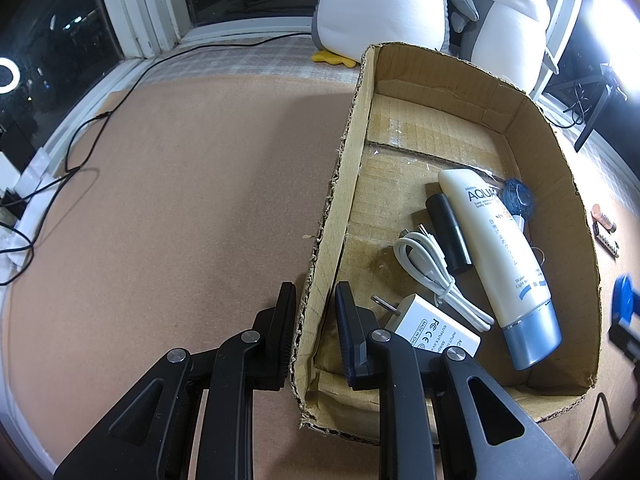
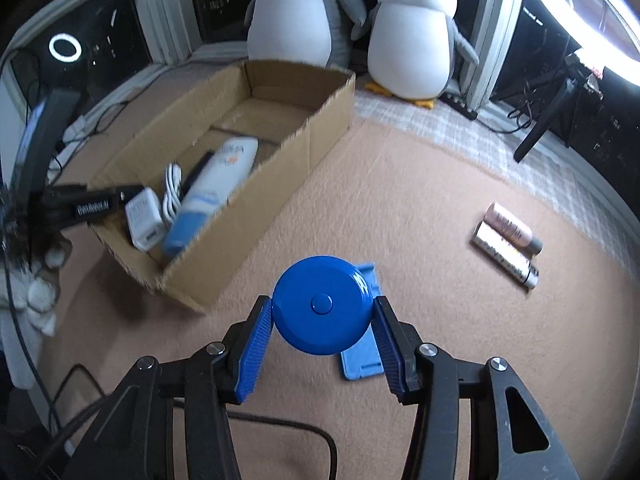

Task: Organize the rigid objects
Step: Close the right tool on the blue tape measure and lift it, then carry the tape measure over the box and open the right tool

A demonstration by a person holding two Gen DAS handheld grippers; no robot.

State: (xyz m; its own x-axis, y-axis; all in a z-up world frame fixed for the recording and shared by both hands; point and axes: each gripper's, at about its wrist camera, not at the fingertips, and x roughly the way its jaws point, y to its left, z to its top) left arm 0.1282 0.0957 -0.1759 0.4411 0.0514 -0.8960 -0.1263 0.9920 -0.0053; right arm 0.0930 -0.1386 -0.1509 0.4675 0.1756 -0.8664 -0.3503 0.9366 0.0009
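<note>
Above the mat's near edge, the right gripper (image 2: 323, 334) clamps a blue round case (image 2: 322, 305), flat face up. Left gripper (image 1: 315, 320) pinches the cardboard box (image 1: 344, 184) wall.

You see a round blue case (image 2: 322, 305) between blue ribbed pads (image 2: 253, 354), over a lighter blue holder (image 2: 362, 364). The brown cardboard box (image 1: 352, 184) holds a white tube (image 1: 496, 248) with a grey-blue cap, a white charger (image 1: 430, 326), a white cable (image 1: 432, 272) and a black stick (image 1: 448, 232). The mat (image 2: 400, 200) is tan; two pale pink tubes (image 2: 508, 242) lie near its right edge.
</note>
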